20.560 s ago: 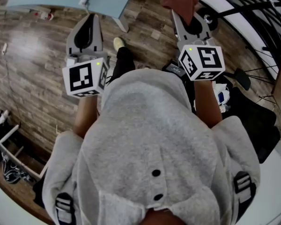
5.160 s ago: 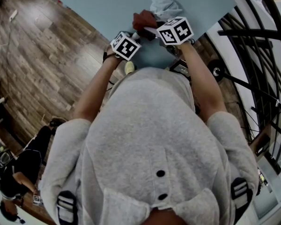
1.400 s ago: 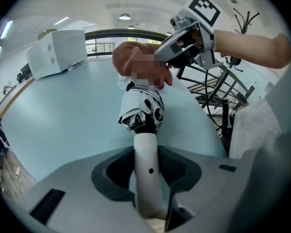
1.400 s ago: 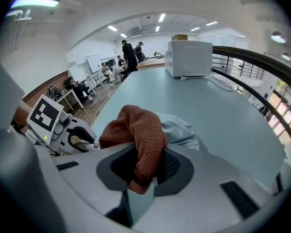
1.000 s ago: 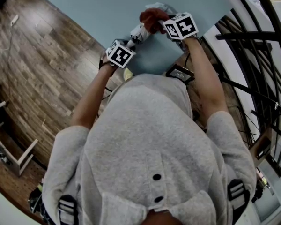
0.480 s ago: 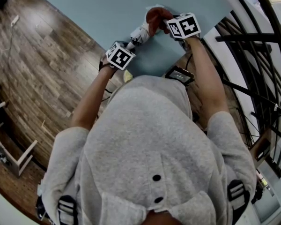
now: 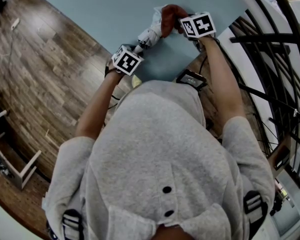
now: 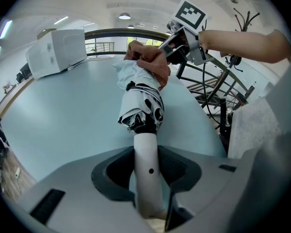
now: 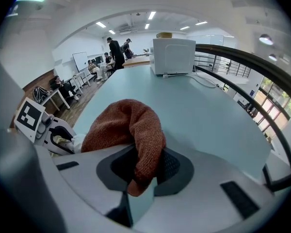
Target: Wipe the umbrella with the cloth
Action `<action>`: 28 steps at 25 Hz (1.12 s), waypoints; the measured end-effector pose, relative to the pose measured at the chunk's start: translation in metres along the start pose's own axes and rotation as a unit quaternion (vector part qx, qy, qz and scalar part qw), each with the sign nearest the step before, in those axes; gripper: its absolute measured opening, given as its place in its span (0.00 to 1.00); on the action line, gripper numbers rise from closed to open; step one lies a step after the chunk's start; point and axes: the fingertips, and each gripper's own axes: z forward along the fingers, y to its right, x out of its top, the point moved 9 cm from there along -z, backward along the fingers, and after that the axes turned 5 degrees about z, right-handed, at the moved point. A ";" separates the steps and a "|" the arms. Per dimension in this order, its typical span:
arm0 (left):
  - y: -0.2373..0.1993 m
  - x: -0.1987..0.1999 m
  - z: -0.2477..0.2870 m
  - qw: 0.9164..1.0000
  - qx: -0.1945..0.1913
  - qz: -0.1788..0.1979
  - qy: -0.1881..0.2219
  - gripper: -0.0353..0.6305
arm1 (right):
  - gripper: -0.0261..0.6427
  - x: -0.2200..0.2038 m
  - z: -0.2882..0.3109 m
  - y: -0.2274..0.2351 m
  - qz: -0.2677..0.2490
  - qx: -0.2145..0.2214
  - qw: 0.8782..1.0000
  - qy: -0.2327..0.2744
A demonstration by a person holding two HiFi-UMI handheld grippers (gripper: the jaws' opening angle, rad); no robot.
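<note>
Your right gripper [image 7: 179, 25], clamping the cloth [image 7: 169, 15], sits farther up the umbrella [image 7: 149, 34]; left gripper [image 7: 135, 50] clamps its handle [image 8: 146, 164]. Snagging could wrench it free.

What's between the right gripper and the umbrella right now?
The brown cloth, held in the right gripper, lies on the folded umbrella; the left gripper view shows it.

Bright, even light from ceiling strip lights [image 9: 150, 14], daylight through the windows [image 9: 275, 98] at the right, soft sheen on the pale tabletop [image 7: 105, 9], faint shadows, strong fisheye bending, dark vignetted corners, nearest parts slightly soft.
</note>
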 end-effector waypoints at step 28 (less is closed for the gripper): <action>0.001 0.000 0.000 1.000 0.000 -0.001 -0.001 0.29 | 0.15 0.003 -0.008 0.040 -0.020 -0.086 0.996 -0.022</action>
